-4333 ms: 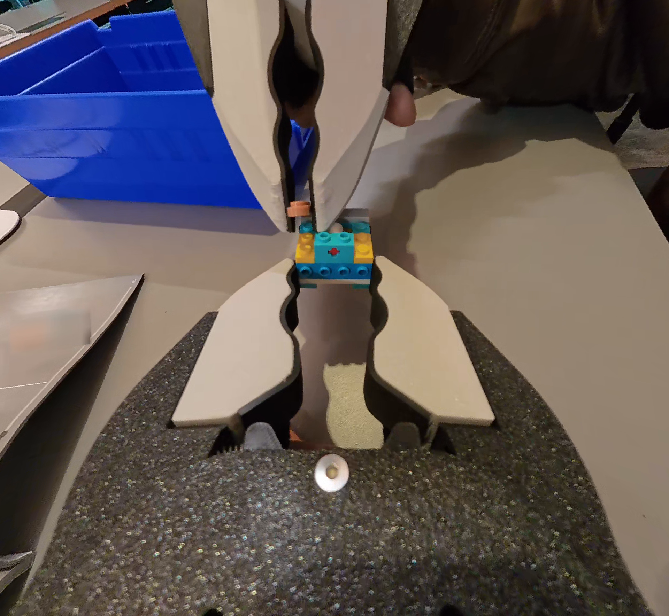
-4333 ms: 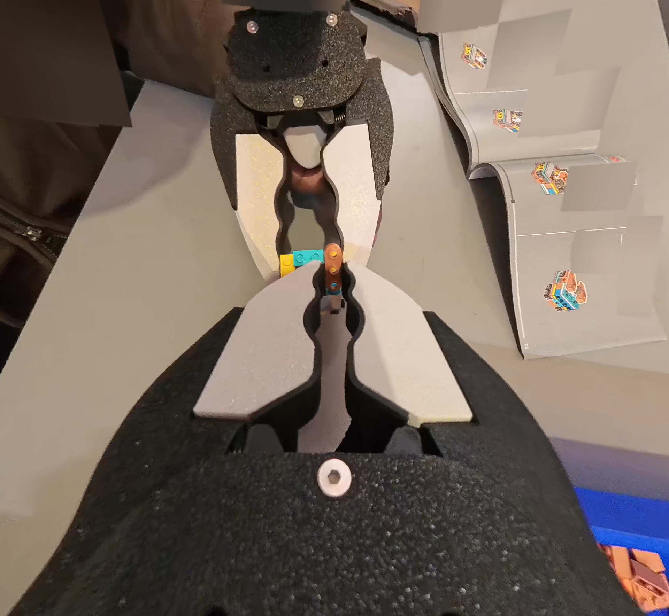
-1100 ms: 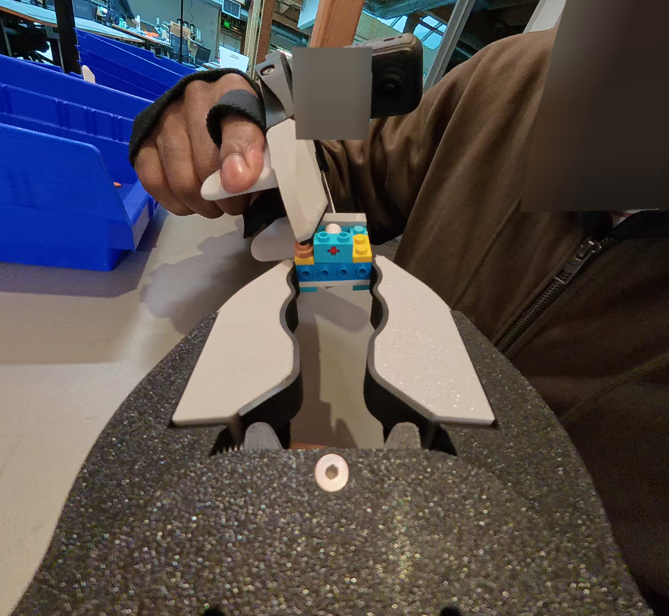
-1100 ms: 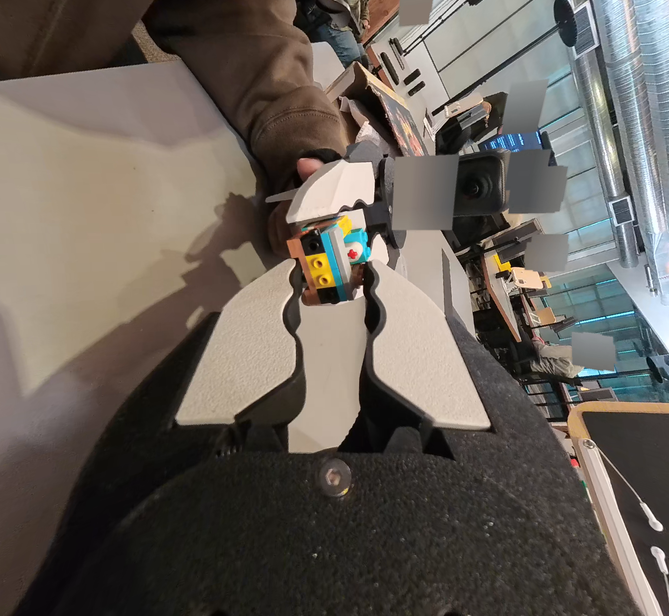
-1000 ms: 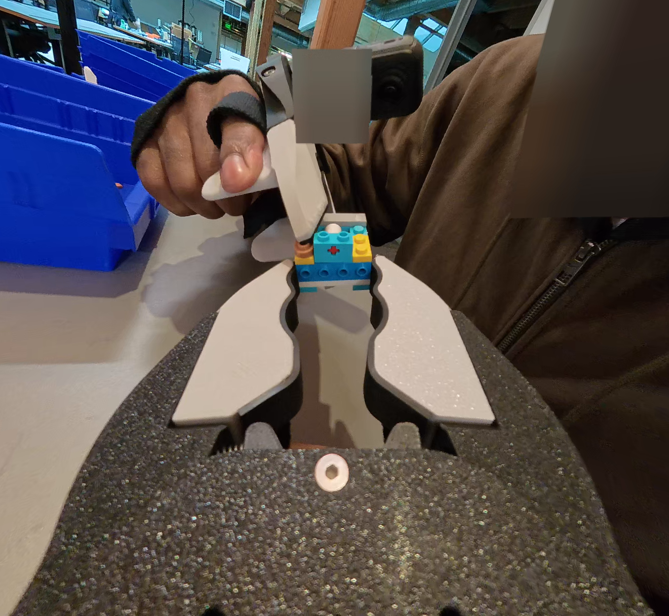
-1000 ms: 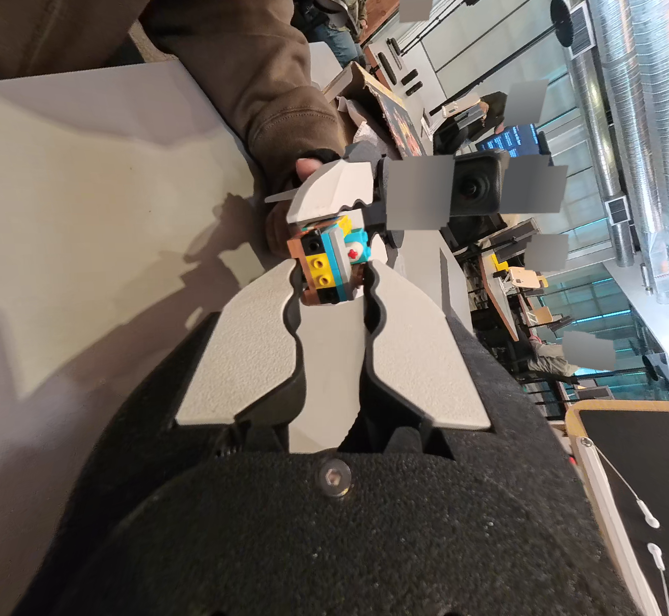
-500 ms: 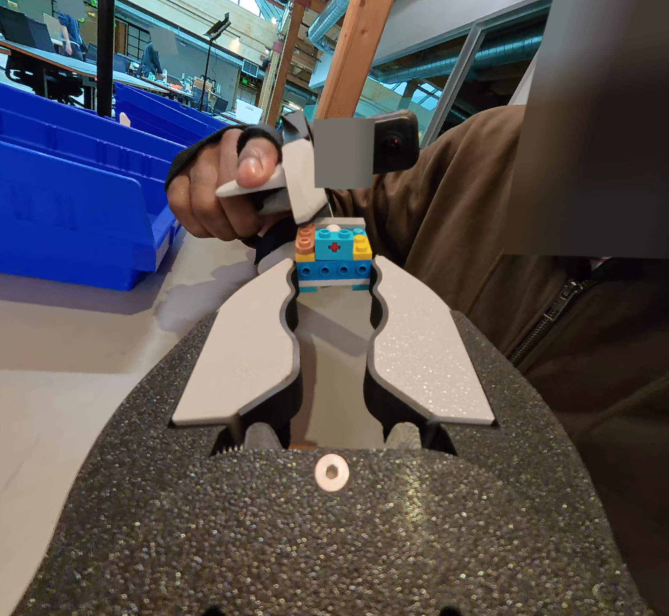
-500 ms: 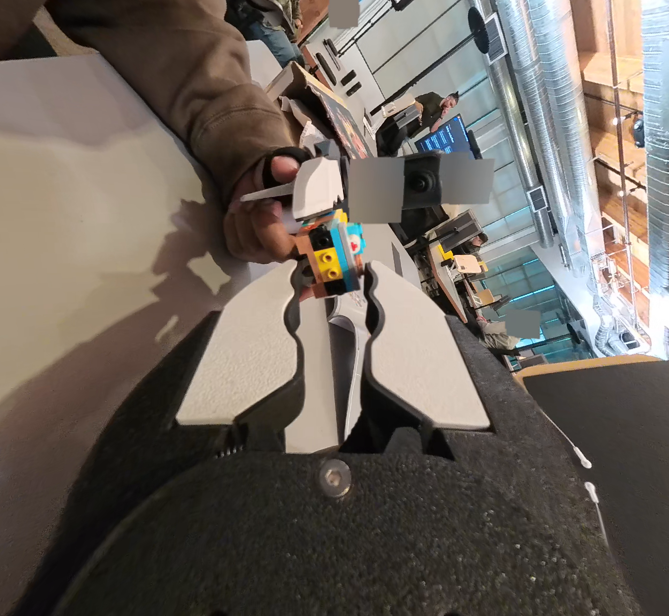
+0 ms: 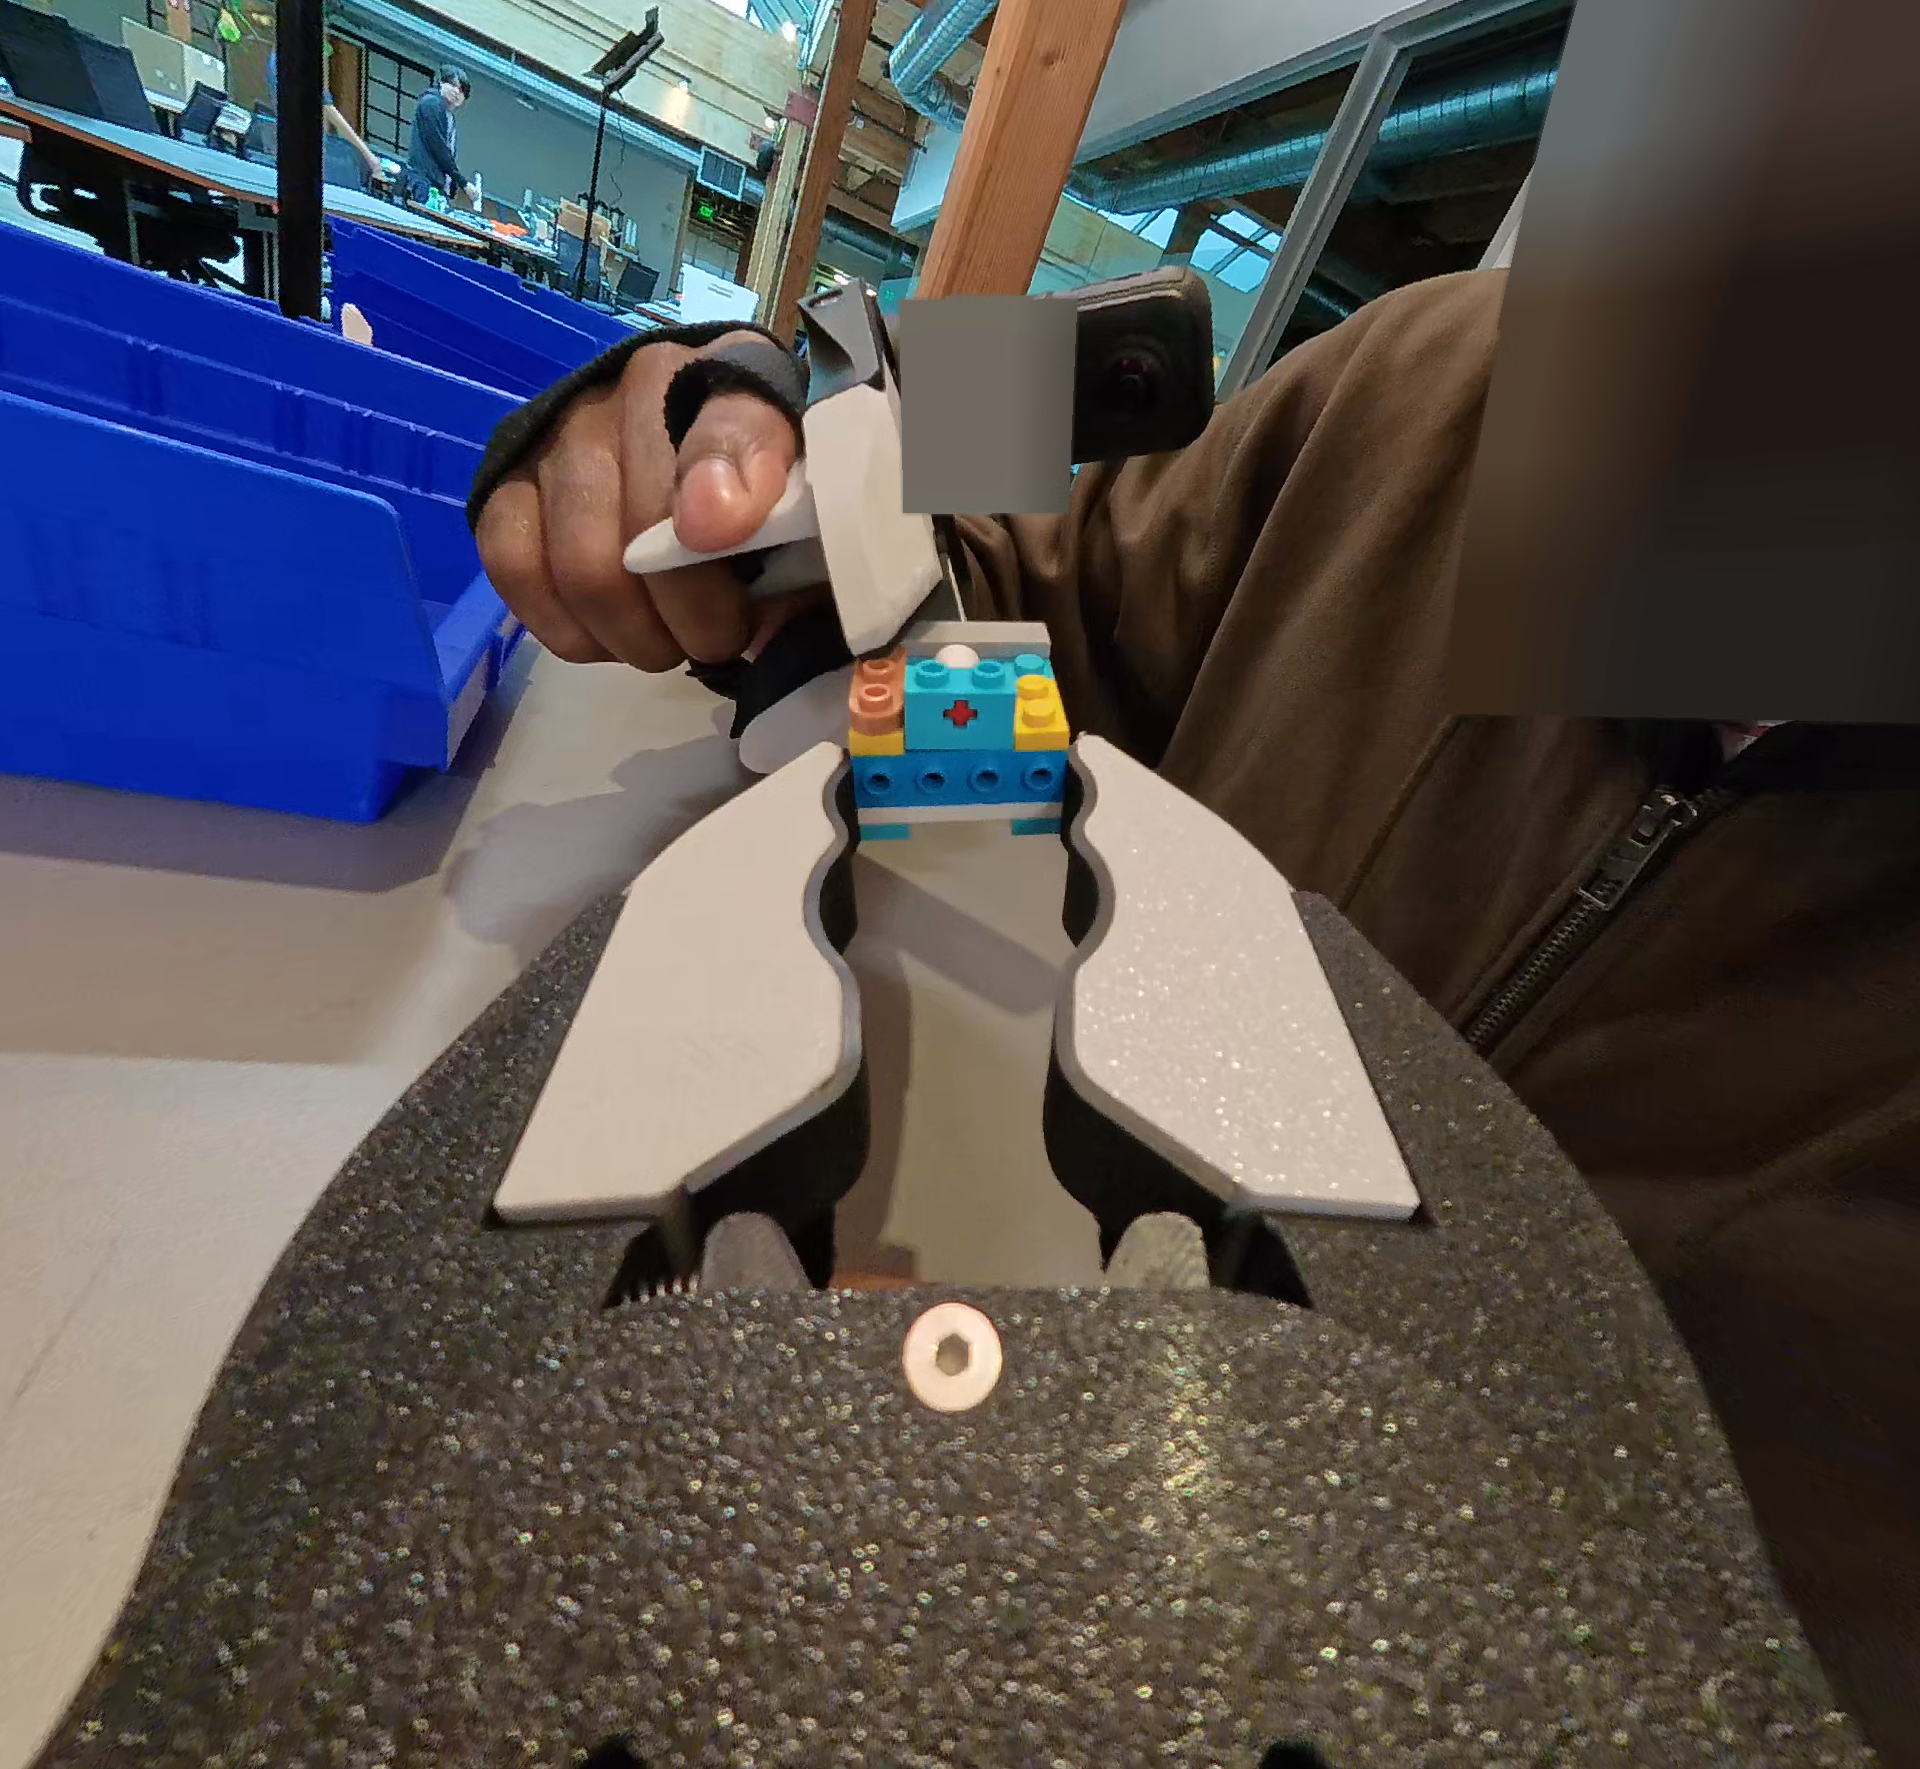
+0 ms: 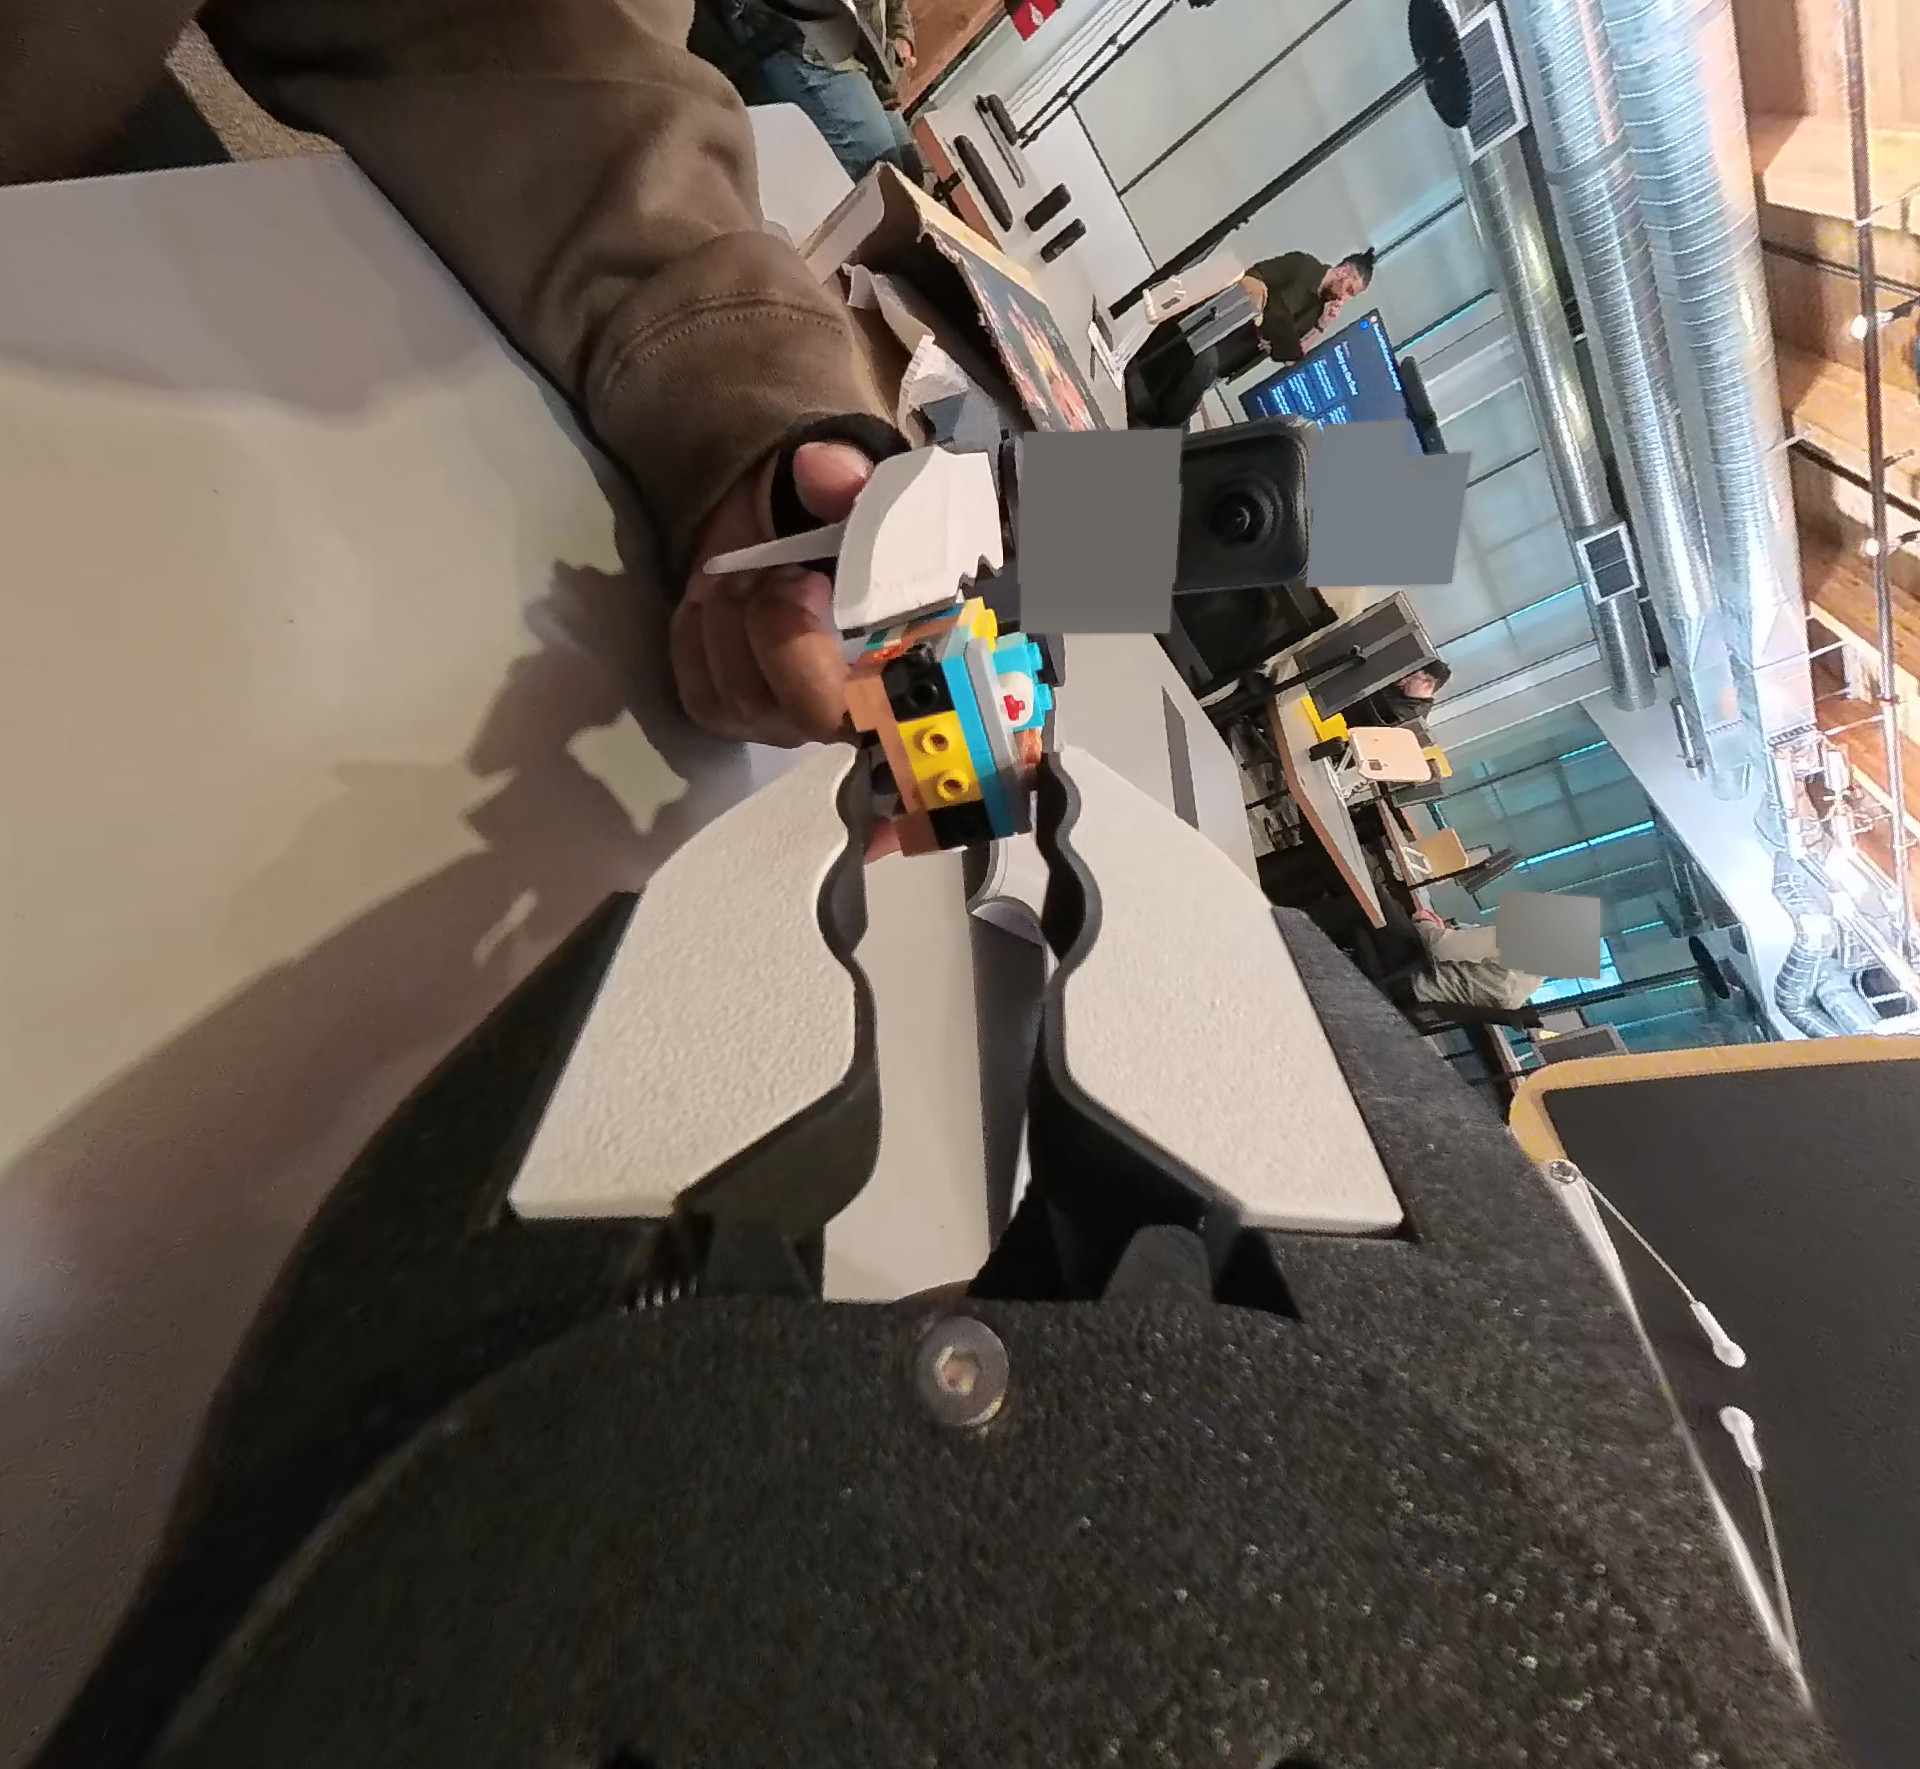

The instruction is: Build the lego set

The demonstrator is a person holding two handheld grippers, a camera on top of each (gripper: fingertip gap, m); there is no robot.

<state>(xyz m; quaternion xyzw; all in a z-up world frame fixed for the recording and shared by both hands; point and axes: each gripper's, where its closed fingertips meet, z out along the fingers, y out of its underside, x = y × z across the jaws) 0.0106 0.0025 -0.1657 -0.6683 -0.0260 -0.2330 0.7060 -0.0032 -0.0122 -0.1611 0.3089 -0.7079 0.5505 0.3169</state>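
Note:
My left gripper (image 9: 958, 763) is shut on the blue base of a small lego build (image 9: 961, 711) and holds it above the table. The build has a teal brick with a red cross, yellow bricks and an orange piece (image 9: 876, 701) on its top left corner. My right gripper (image 10: 951, 774) is open, and its jaws straddle that corner of the build (image 10: 940, 753). One of its fingers (image 9: 873, 535) sits just above the orange piece. I cannot tell whether it touches. In the right wrist view a finger (image 10: 914, 535) of the left gripper shows beyond the build.
Blue bins (image 9: 208, 576) stand at the left on the grey table (image 9: 208, 992). The person's brown jacket (image 9: 1351, 628) is close behind the build. A cardboard box (image 10: 997, 296) lies farther along the table (image 10: 260, 576). Only a small space, under 4 cm, lies between the two pairs of fingers.
The build has been lifted off the table. The orange piece the right gripper held now sits on the build, and the right jaws are wider. Over the last half second both grippers came slightly closer.

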